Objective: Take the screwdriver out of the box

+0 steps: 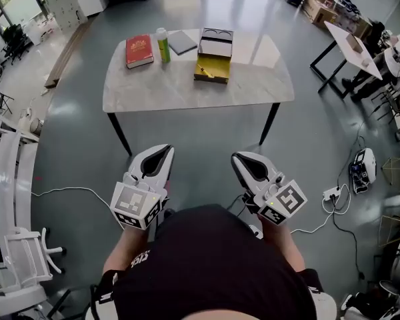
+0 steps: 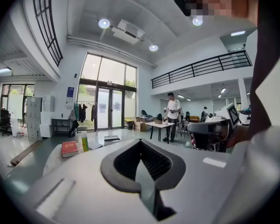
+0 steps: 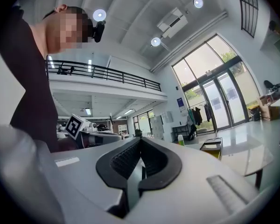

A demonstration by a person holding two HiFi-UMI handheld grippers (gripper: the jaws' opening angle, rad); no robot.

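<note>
An open box (image 1: 213, 59) with a yellow inside and a raised lid stands on the far side of the marble-topped table (image 1: 187, 85). I cannot make out the screwdriver in it. My left gripper (image 1: 168, 149) and right gripper (image 1: 235, 157) are held close to my body, well short of the table's near edge. Both are shut with nothing between their jaws. The left gripper view shows its closed jaws (image 2: 140, 142) and the table far off. In the right gripper view the shut jaws (image 3: 140, 139) point towards the box (image 3: 211, 147).
A red book (image 1: 139, 50), a green-and-white bottle (image 1: 163, 45) and a grey notebook (image 1: 182, 41) lie on the table left of the box. Cables (image 1: 67, 191) and a small white device (image 1: 362, 169) lie on the floor. Other tables, chairs and a person (image 2: 171, 115) stand further back.
</note>
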